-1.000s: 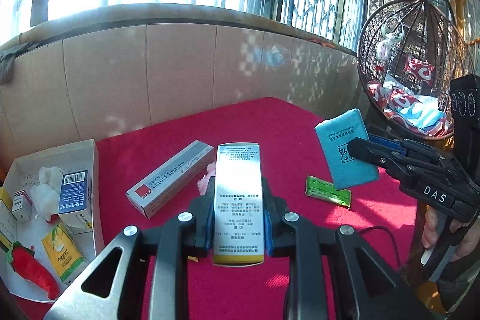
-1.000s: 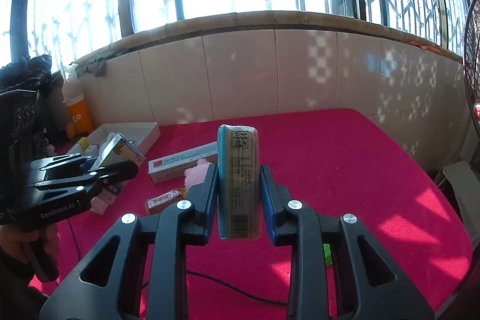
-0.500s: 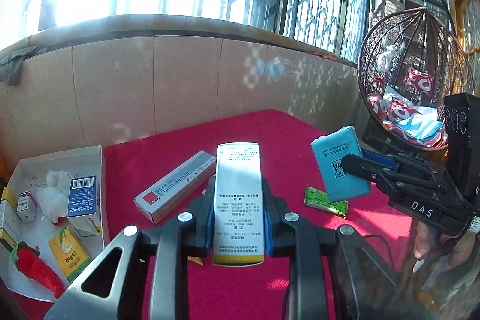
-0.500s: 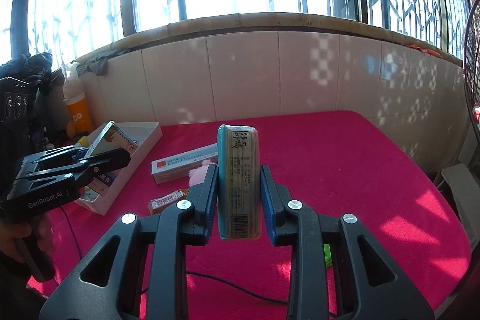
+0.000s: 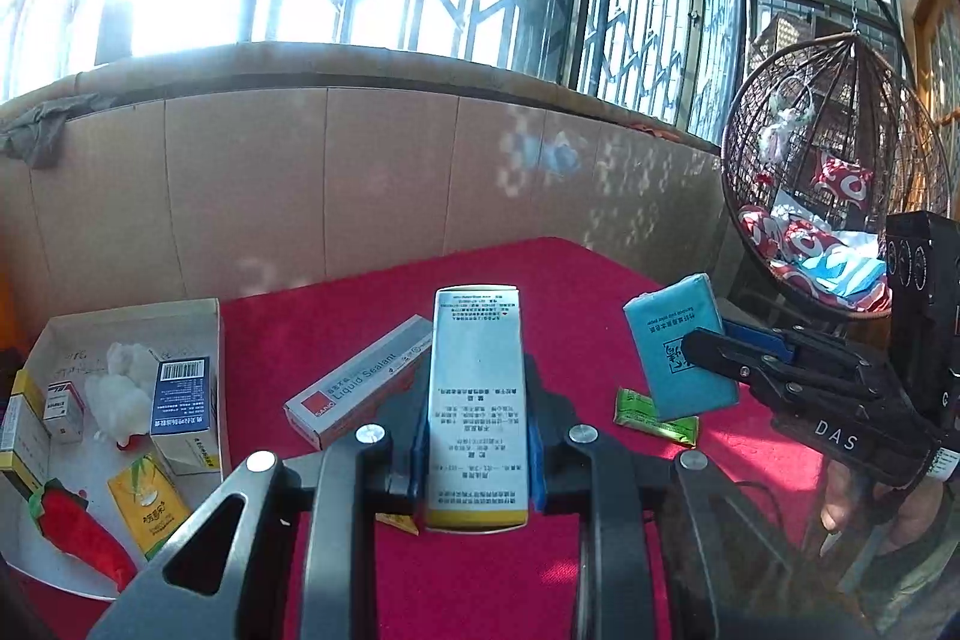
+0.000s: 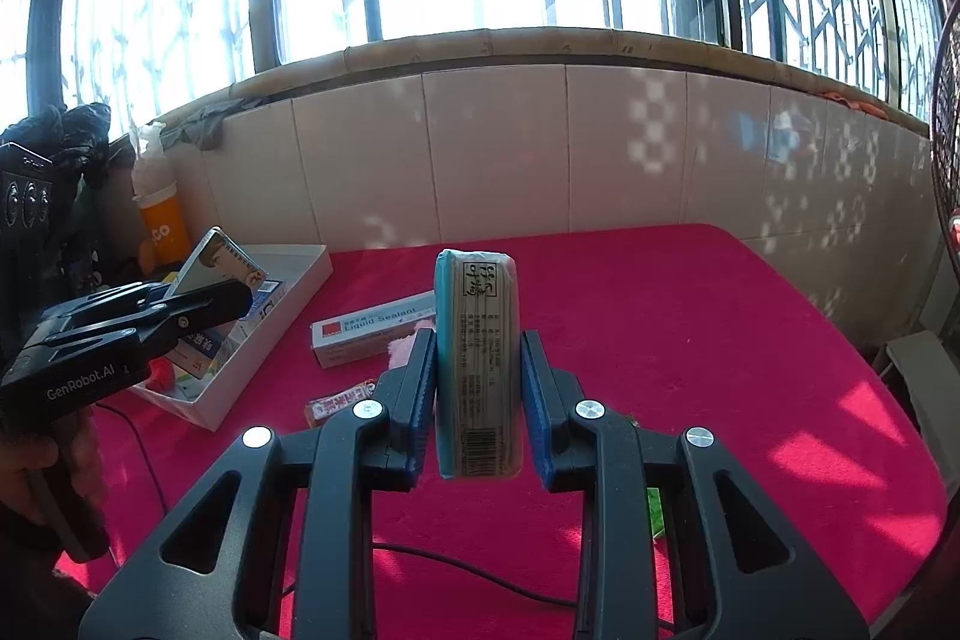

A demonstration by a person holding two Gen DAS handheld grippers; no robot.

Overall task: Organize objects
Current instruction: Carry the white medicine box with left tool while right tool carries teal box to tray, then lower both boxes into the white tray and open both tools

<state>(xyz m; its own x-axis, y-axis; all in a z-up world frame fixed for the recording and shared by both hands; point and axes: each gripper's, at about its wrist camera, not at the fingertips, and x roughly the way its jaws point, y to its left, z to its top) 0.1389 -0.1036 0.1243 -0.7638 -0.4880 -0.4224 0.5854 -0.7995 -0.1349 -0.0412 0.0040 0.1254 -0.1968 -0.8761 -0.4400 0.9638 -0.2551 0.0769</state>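
Sunlit barred windows are backing a red-covered desk (image 5: 540, 292). The left tongs (image 5: 477, 388) are clamping a silver box (image 5: 478, 400), the right tongs (image 6: 477, 358) a teal tissue pack (image 6: 477, 358), both lifted, likely bound for the white tray (image 5: 120, 316) left of them. Only the right view is showing a pink wrapper (image 6: 336, 403); only the left, the hanging chair (image 5: 834, 172).

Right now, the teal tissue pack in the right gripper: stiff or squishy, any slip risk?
Likely soft: the teal tissue pack has rounded, puffy corners under a film wrap. Probably light for its size, since it stays upright in the right gripper held only at its lower half. The glossy wrap could slip; the fingers look closed on it, with no tilt visible.
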